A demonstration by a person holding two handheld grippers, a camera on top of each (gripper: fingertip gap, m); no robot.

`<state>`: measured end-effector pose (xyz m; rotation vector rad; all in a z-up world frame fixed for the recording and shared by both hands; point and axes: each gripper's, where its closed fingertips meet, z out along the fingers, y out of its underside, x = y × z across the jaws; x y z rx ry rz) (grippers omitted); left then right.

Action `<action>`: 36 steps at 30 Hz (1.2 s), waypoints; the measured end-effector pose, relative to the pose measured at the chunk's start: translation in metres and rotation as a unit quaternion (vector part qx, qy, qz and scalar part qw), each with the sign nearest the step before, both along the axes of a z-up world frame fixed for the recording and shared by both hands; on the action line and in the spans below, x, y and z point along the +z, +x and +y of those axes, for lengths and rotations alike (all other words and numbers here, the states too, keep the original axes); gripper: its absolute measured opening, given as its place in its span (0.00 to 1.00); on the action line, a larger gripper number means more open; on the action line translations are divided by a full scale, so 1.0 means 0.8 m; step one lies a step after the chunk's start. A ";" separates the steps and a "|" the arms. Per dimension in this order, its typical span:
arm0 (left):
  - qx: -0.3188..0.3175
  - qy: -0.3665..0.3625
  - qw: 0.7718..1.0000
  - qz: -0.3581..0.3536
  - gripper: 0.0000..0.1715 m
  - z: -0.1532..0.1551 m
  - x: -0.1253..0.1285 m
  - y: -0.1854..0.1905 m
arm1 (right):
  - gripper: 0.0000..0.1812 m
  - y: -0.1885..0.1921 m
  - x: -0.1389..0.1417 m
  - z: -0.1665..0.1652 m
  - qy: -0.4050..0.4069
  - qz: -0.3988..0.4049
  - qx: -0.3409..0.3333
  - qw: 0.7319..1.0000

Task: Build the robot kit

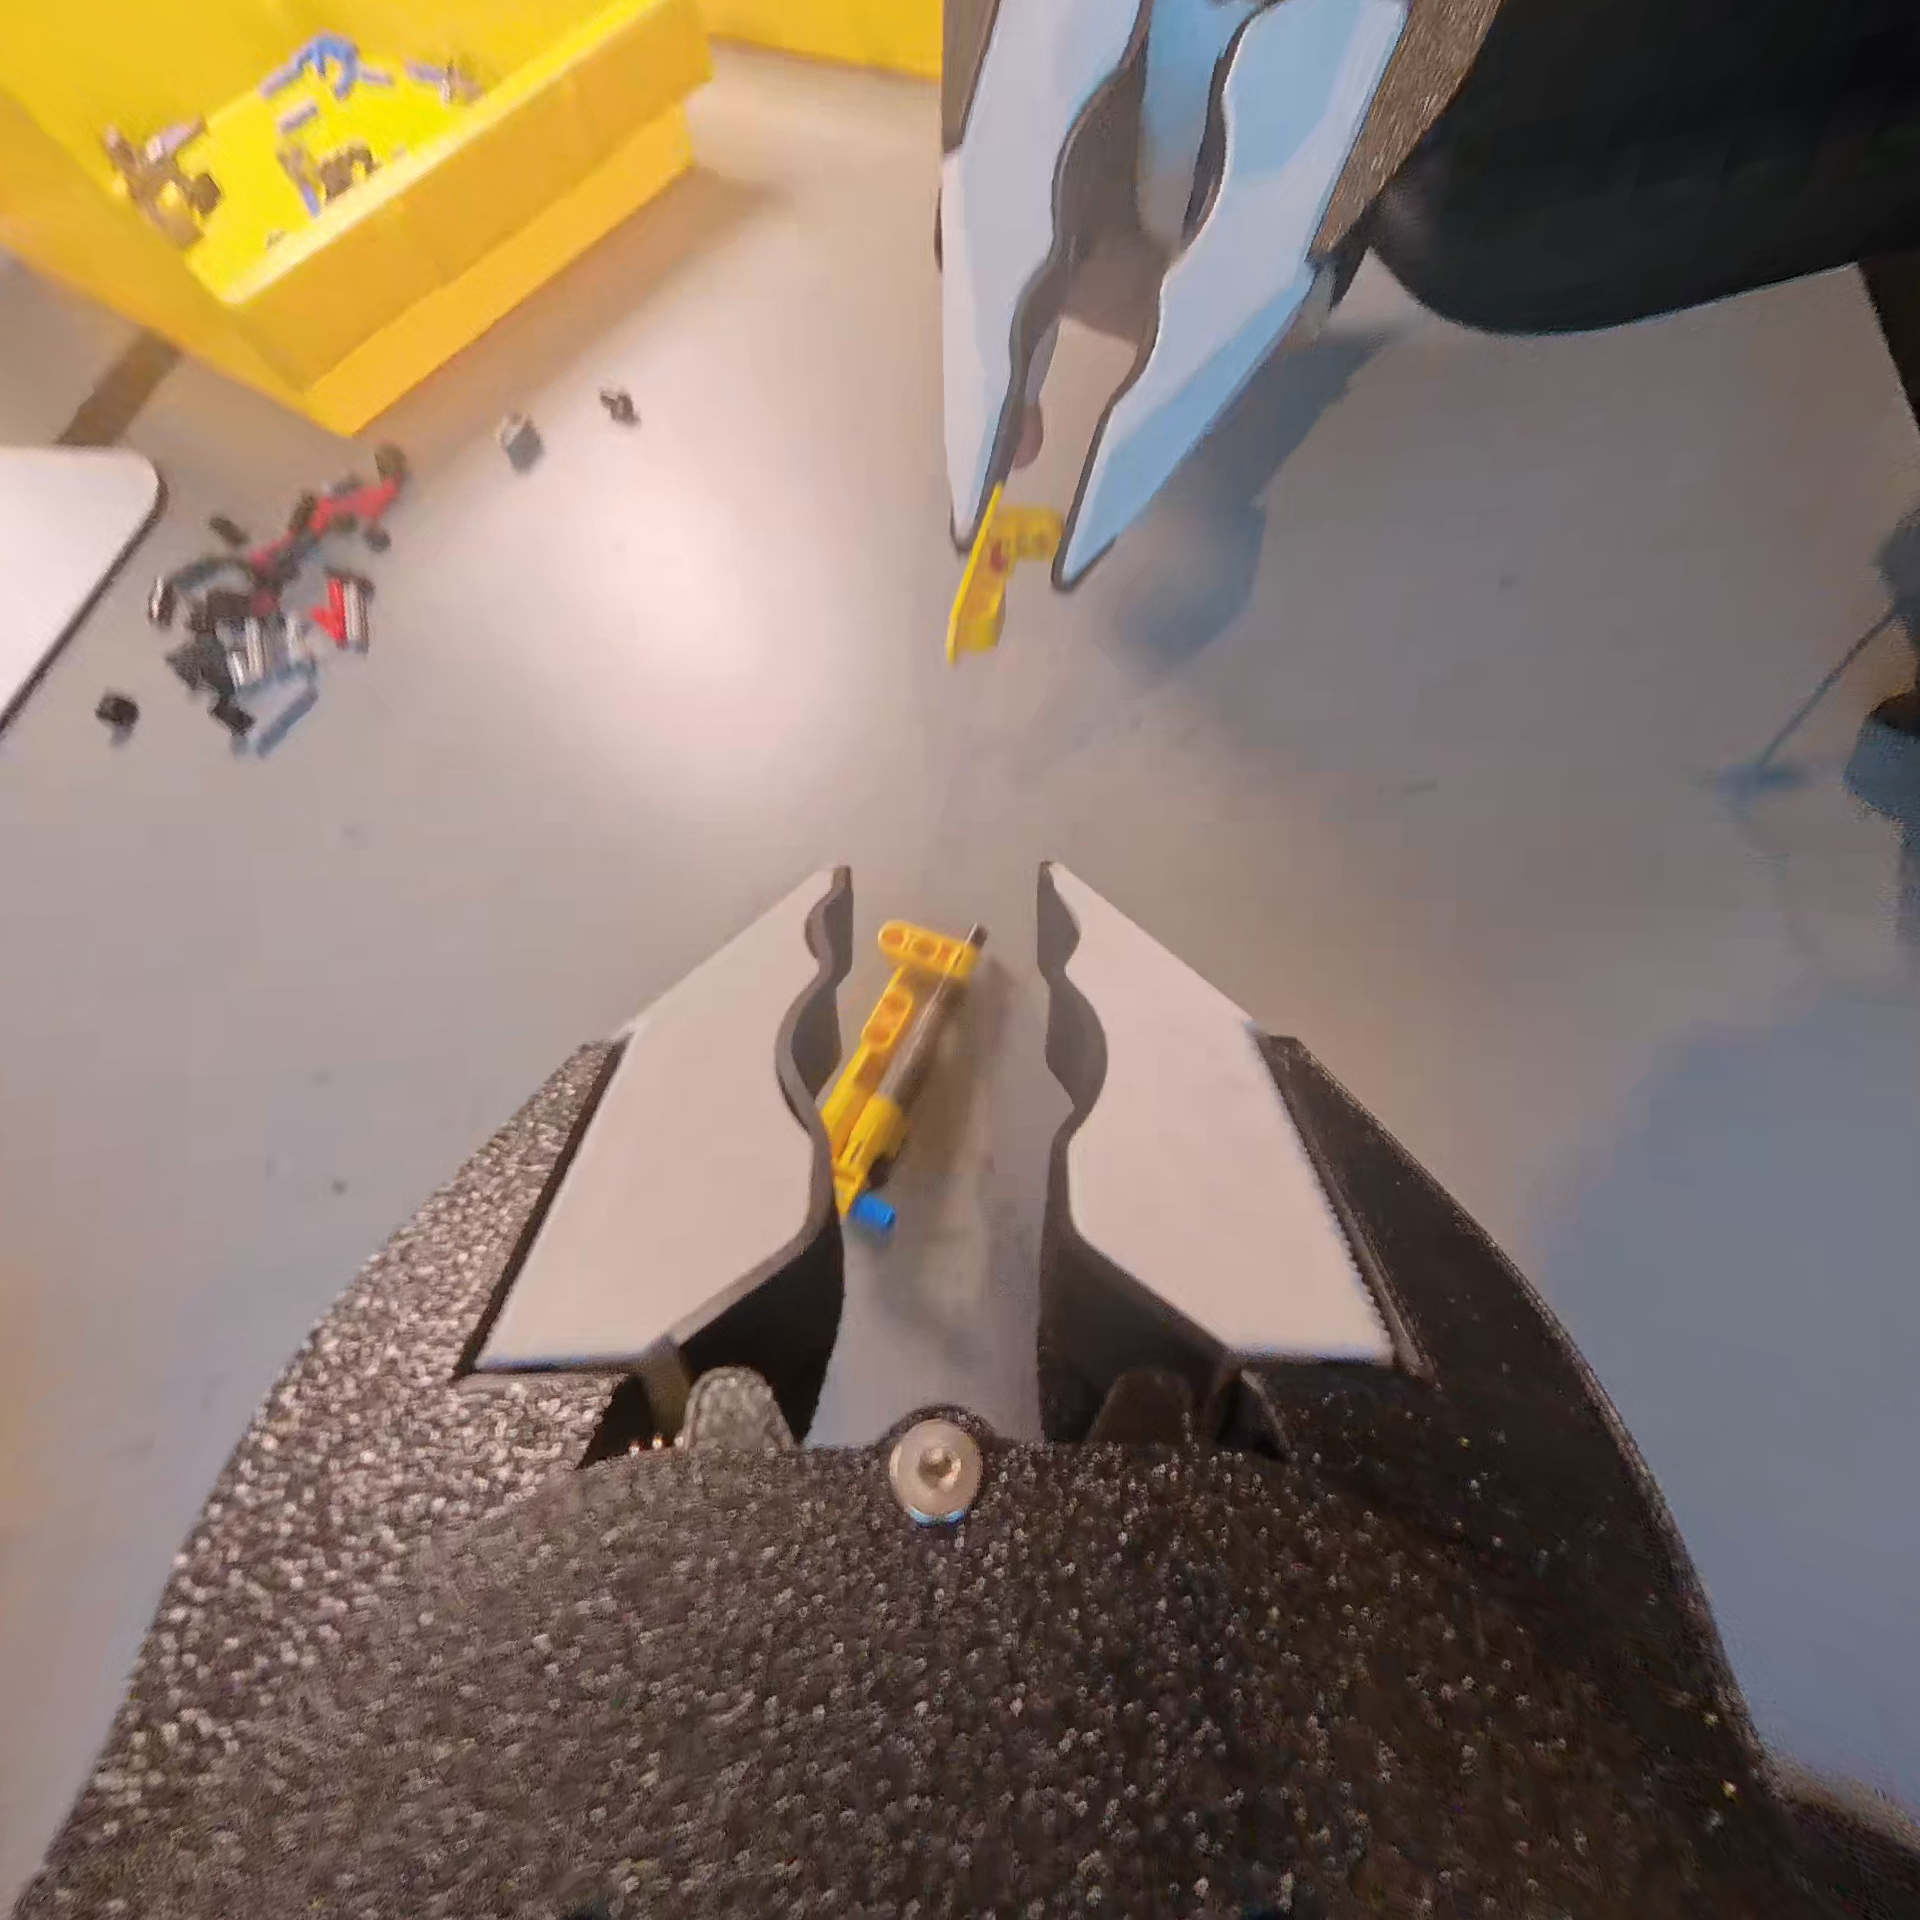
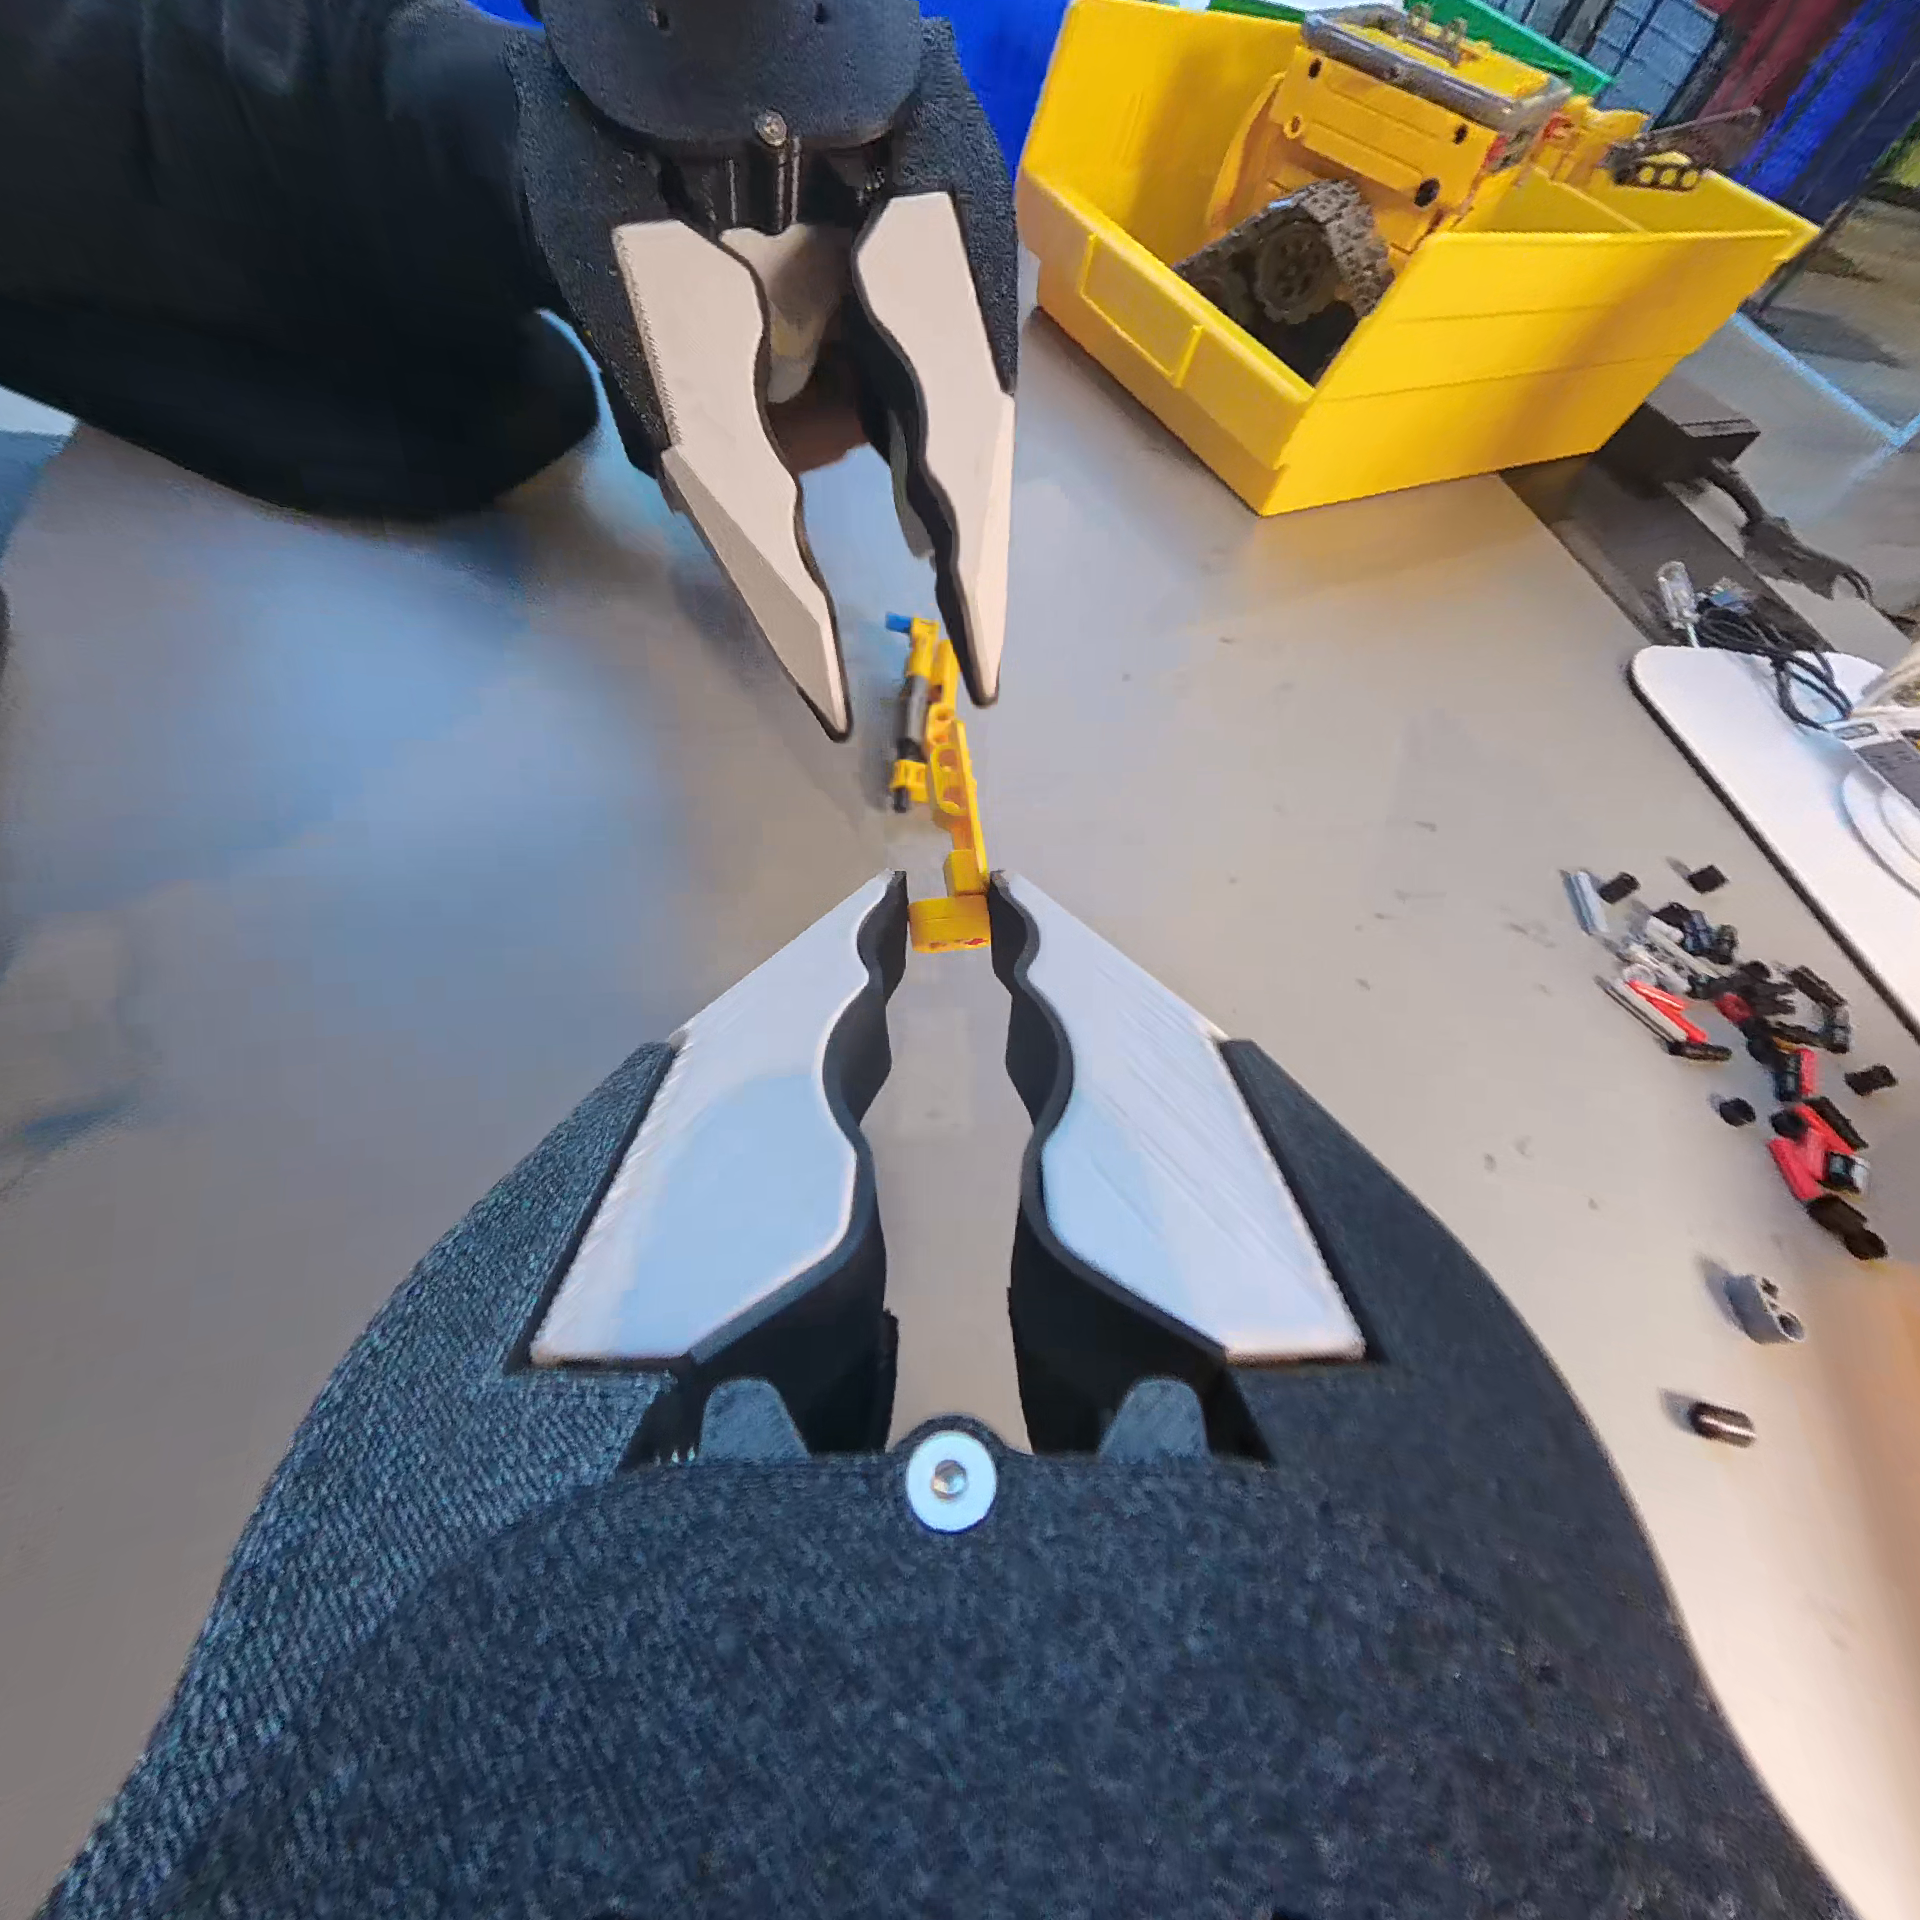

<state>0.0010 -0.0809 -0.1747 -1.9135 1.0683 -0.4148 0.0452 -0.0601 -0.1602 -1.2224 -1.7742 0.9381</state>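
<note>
A grey table [image 2: 1299, 727] carries a yellow bin [image 2: 1455, 343] and scattered small parts [image 2: 1766, 1029]. The right gripper [image 2: 945, 883] is clenched on a yellow bracket [image 2: 948, 920]. The left gripper [image 1: 945, 873] is released over a yellow piston piece [image 1: 894, 1049] lying on the table. Only the right wrist view shows a tracked vehicle [image 2: 1299, 249] in the bin. Motion blur softens the left wrist view.

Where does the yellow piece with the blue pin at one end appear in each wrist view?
Left wrist view: the yellow piece lies at centre, between the open fingers of the left hand-held gripper.
Right wrist view: it lies upper centre, beyond the yellow angled beam clamped in the right hand-held gripper.
Shared landmark: the pile of black and red parts.
</note>
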 end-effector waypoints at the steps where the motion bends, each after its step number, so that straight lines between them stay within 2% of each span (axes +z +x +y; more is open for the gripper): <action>1: 0.006 -0.017 1.000 0.000 0.22 0.000 -0.005 -0.011 | 0.09 -0.001 0.001 0.006 -0.004 0.000 -0.002 1.000; 7: 0.020 -0.084 0.996 0.008 0.24 -0.006 -0.031 -0.044 | 0.09 -0.022 0.007 0.027 -0.010 0.000 0.009 1.000; 10: 0.019 -0.100 0.994 0.028 0.21 -0.009 -0.048 -0.043 | 0.09 -0.030 0.006 0.028 -0.019 0.005 0.016 1.000; 11: 0.018 -0.100 0.994 0.031 0.16 -0.009 -0.049 -0.043 | 0.09 -0.029 0.004 0.028 -0.023 0.005 0.016 1.000; 15: 0.020 -0.093 0.995 0.035 0.09 -0.007 -0.049 -0.042 | 0.09 -0.016 -0.003 0.036 -0.032 0.003 0.004 0.999; 21: 0.006 -0.075 0.996 0.042 0.08 -0.006 -0.048 -0.031 | 0.09 -0.009 -0.004 0.042 -0.062 -0.005 -0.008 0.998; 27: -0.030 -0.074 0.996 0.036 0.10 -0.016 -0.047 -0.010 | 0.09 -0.008 -0.011 0.037 -0.142 -0.039 -0.013 0.989; 31: -0.026 -0.042 0.999 0.007 0.14 -0.012 -0.023 -0.006 | 0.09 -0.006 -0.008 0.026 -0.224 -0.057 -0.007 0.973; 34: -0.009 0.023 0.999 -0.024 0.16 0.001 0.013 0.001 | 0.09 -0.005 -0.007 0.011 -0.309 -0.086 0.007 0.947; 36: -0.015 0.070 0.997 -0.007 0.17 0.003 0.024 0.009 | 0.09 -0.006 -0.001 -0.004 -0.375 -0.099 0.025 0.921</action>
